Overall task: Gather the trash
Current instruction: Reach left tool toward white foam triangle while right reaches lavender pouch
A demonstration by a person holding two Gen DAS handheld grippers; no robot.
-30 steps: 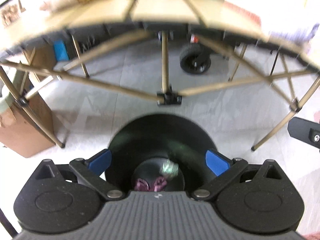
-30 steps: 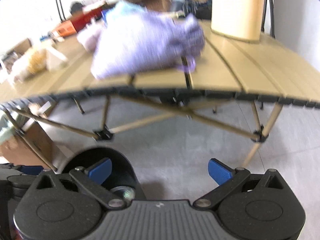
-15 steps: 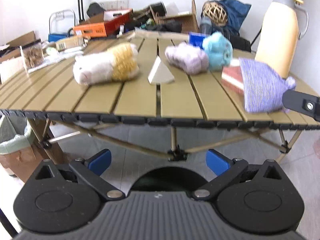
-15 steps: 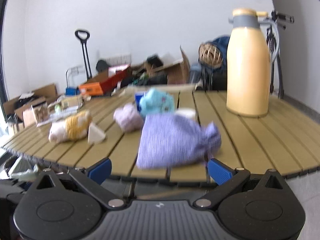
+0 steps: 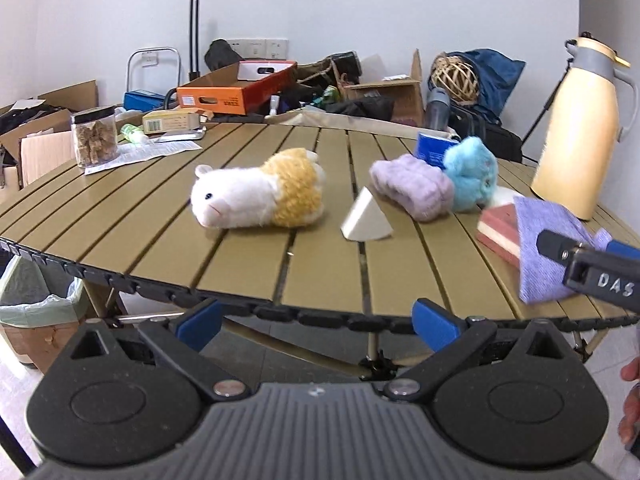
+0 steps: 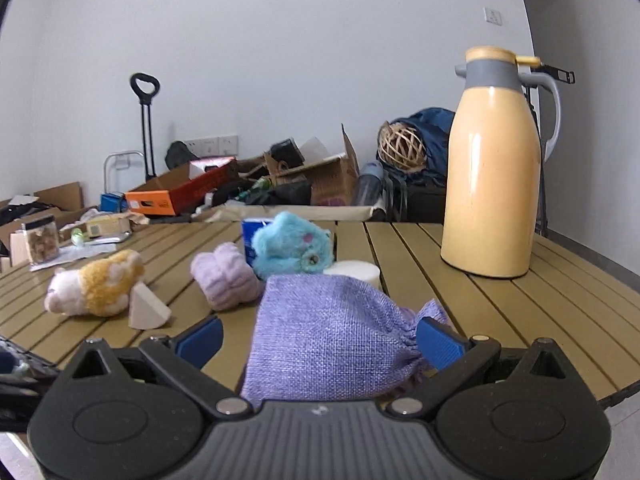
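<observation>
A purple cloth pouch (image 6: 324, 340) lies at the near edge of the slatted table (image 6: 520, 312), partly on a red book (image 5: 498, 230). My right gripper (image 6: 320, 342) is open, with the pouch between its blue pads (image 6: 438, 342); I cannot tell whether they touch it. My left gripper (image 5: 316, 322) is open and holds nothing, just below the table's front edge (image 5: 280, 312). Beyond it lie a white-and-yellow plush hamster (image 5: 256, 196), a white wedge (image 5: 366, 222), a lilac fuzzy bundle (image 5: 412, 186) and a blue plush (image 5: 472, 174). The right gripper (image 5: 592, 268) shows at the right of the left wrist view.
A tall yellow thermos (image 6: 492, 184) stands at the table's right. A jar (image 5: 94, 136) and papers sit at the far left. A green-lined bin (image 5: 28, 312) stands on the floor at the left. Boxes and bags crowd the back wall.
Both grippers have risen from a black bin on the floor under the table to table height. The right one has closed in on the purple pouch, which now sits between its fingers.
</observation>
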